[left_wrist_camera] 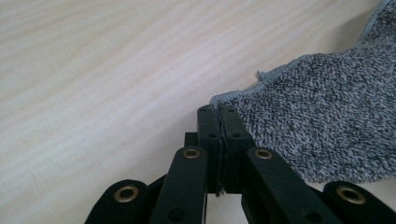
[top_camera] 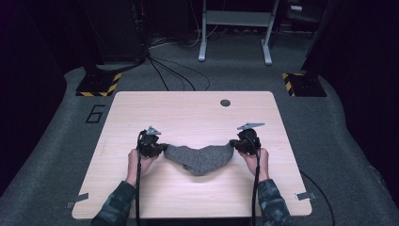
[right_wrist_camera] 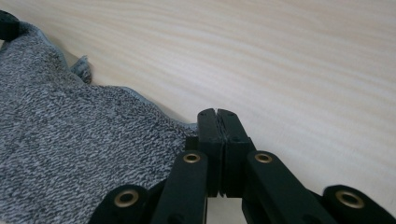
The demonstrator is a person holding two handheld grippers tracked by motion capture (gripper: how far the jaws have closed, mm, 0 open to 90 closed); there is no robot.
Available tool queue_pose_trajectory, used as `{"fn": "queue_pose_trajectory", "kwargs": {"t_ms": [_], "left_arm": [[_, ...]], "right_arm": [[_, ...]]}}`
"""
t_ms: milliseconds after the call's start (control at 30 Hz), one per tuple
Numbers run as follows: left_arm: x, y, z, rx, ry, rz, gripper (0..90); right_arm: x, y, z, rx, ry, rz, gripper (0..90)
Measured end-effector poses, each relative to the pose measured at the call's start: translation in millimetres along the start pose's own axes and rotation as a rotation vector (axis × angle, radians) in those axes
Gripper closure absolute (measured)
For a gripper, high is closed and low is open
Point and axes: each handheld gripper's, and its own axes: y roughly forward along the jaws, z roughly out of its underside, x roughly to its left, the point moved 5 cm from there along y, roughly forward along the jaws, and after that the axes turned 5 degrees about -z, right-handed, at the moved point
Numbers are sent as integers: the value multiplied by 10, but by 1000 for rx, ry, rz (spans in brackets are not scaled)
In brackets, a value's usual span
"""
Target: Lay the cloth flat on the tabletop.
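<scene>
A grey speckled towel (top_camera: pixel 200 157) lies stretched between my two grippers on the light wooden table (top_camera: pixel 188 113), sagging in the middle toward the front edge. My left gripper (top_camera: pixel 162 148) is shut on the towel's left corner; in the left gripper view the jaws (left_wrist_camera: pixel 218 109) pinch the hemmed edge of the towel (left_wrist_camera: pixel 317 116). My right gripper (top_camera: pixel 233 143) is shut on the right corner; in the right gripper view the closed jaws (right_wrist_camera: pixel 217 114) hold the towel (right_wrist_camera: pixel 70 149), which spreads to the left.
A small dark round hole (top_camera: pixel 225 102) sits near the table's far edge. Cables (top_camera: pixel 169 70) run over the grey floor behind the table, near a metal frame (top_camera: pixel 235 28) and two striped black-and-yellow bases (top_camera: pixel 99 84).
</scene>
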Motion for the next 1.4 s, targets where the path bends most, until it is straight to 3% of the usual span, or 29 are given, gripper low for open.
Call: {"fn": "queue_pose_trajectory", "kwargs": {"t_ms": [33, 67, 100, 167, 200, 233, 267, 300, 333, 367, 400, 433, 467, 533, 600, 633, 667, 700, 733, 833, 867, 900, 933, 1000, 1033, 1100, 1167, 1400], "left_arm": [[0, 0, 0, 0, 0, 0, 890], [72, 58, -141, -2, 0, -14, 890], [72, 58, -141, -2, 0, -14, 890], [212, 122, -414, -10, -2, -53, 891], [212, 122, -414, -10, -2, -53, 891], [267, 125, -521, -14, -7, -58, 891], [367, 91, -767, -39, -8, -94, 891], [367, 91, -767, -39, -8, -94, 892], [410, 41, -900, -62, -17, -110, 891], [450, -38, -1034, -90, -14, -127, 892], [496, -270, -1281, -168, -11, -151, 891], [496, -270, -1281, -168, -11, -151, 892], [469, -533, -1441, -242, 4, -166, 891], [421, -751, -1459, -298, 30, -173, 891], [344, -875, -1349, -322, 50, -160, 891], [344, -875, -1349, -322, 50, -160, 891], [293, -908, -1260, -329, 67, -158, 890], [237, -919, -1155, -328, 88, -159, 890], [124, -899, -903, -314, 110, -135, 890], [-44, -796, -503, -285, 126, -101, 889], [-94, -752, -375, -270, 123, -93, 889], [-94, -752, -375, -270, 123, -93, 888], [-143, -715, -258, -260, 119, -77, 888], [-257, -618, 23, -233, 99, -40, 886], [-257, -618, 23, -233, 99, -40, 884], [-313, -578, 200, -220, 80, -17, 882], [-336, -571, 271, -217, 73, -12, 877], [-388, -568, 427, -202, 47, 26, 866]], "right_arm": [[0, 0, 0, 0, 0, 0, 893], [-76, 70, -132, 6, 6, 4, 893], [-126, 101, -206, 14, -3, 14, 894], [-207, 167, -378, 10, -2, 16, 894], [-207, 167, -378, 10, -2, 16, 894], [-249, 190, -475, 14, -5, 34, 894], [-323, 195, -711, -14, 1, 44, 894], [-323, 195, -711, -14, 1, 44, 894], [-367, 121, -992, -62, -4, 68, 894], [-364, 46, -1131, -93, -19, 77, 894], [-341, -50, -1265, -126, -33, 91, 894], [-341, -50, -1265, -126, -33, 91, 894], [-244, -292, -1475, -192, -72, 99, 894], [-127, -530, -1558, -253, -116, 104, 894], [-18, -704, -1506, -289, -148, 97, 893], [-18, -704, -1506, -289, -148, 97, 893], [86, -791, -1348, -295, -190, 93, 892], [86, -791, -1348, -295, -190, 93, 892], [177, -796, -1115, -282, -222, 88, 891], [279, -709, -694, -239, -245, 65, 890], [303, -666, -555, -220, -238, 53, 889], [325, -623, -423, -202, -226, 43, 888], [325, -623, -423, -202, -226, 43, 888], [370, -515, -119, -160, -207, 18, 886], [370, -515, -119, -160, -207, 18, 886], [411, -436, 141, -131, -187, 0, 883], [420, -421, 245, -123, -172, -2, 882], [448, -437, 455, -109, -146, -19, 874]]}}
